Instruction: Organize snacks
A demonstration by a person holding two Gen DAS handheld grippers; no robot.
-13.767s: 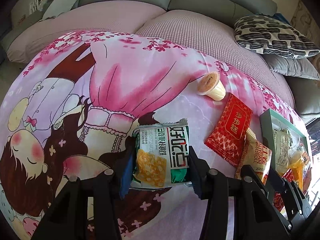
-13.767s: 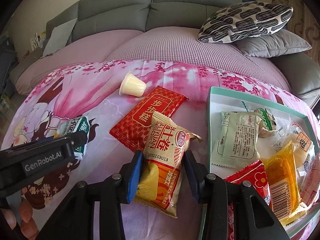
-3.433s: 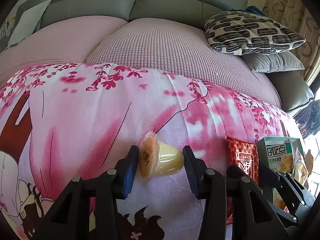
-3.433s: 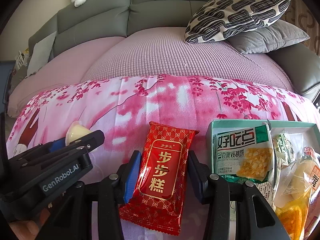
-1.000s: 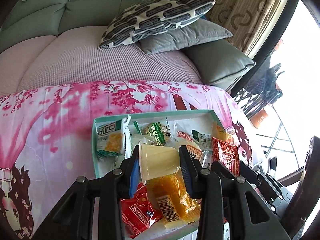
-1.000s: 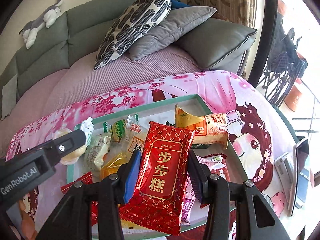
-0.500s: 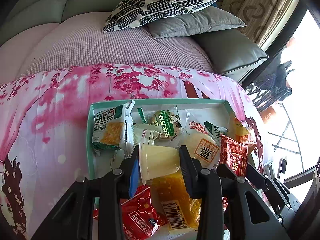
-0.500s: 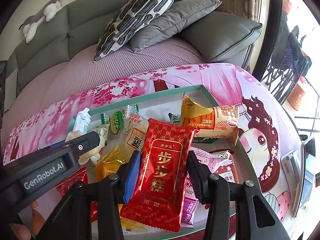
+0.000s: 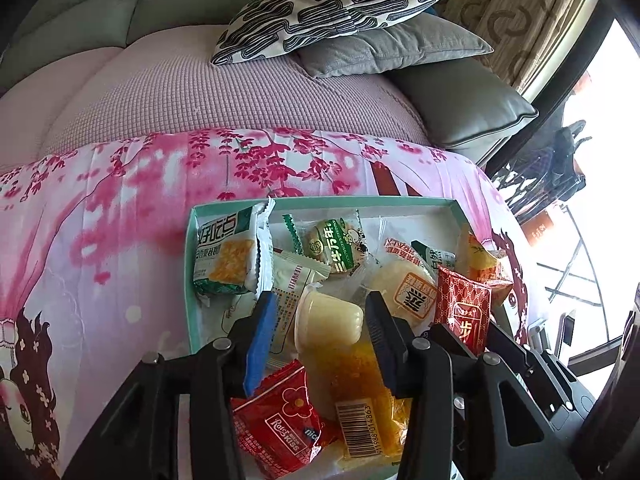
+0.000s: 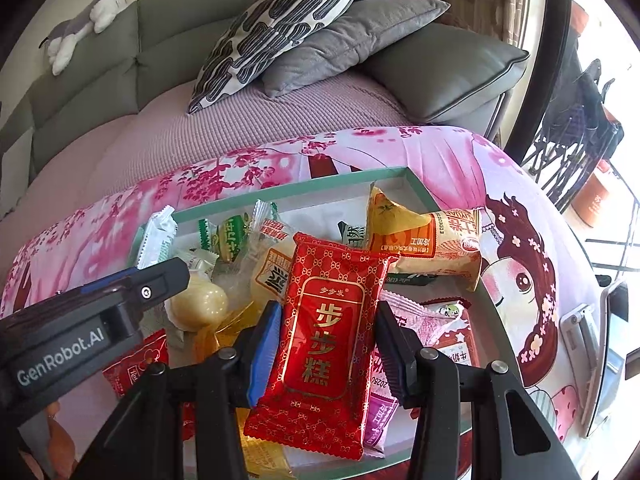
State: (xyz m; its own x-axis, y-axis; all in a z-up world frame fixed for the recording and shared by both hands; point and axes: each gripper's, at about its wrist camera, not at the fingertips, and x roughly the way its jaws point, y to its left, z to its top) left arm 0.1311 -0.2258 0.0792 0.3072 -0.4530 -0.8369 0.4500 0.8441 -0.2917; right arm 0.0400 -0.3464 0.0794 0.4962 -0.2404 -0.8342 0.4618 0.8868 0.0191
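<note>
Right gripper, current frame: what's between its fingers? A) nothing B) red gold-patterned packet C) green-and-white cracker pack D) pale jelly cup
B: the right gripper has its jaws on both sides of the red gold-patterned packet, held above the teal snack tray; the jelly cup sits between the left gripper fingers instead.

A pink printed cloth (image 9: 132, 216) with cherry blossoms and a cartoon girl covers the worktop. Past it, toward 12 o'clock, lies a mauve waffle-textured sofa cover (image 9: 224, 92) over a grey-green sofa (image 10: 168, 36). At about 1 o'clock in the left wrist view a black-and-white patterned cushion (image 9: 332, 4) leans on a plain grey cushion (image 9: 392, 48); a darker grey leather cushion (image 9: 464, 108) sits just beside them toward 2 o'clock. A grey-and-white plush toy (image 10: 86, 20) lies on the sofa back at 10 o'clock in the right wrist view. Patterned beige curtains (image 9: 512, 12) hang at 1 o'clock, with a bright window (image 9: 600, 128) toward 3 o'clock.
</note>
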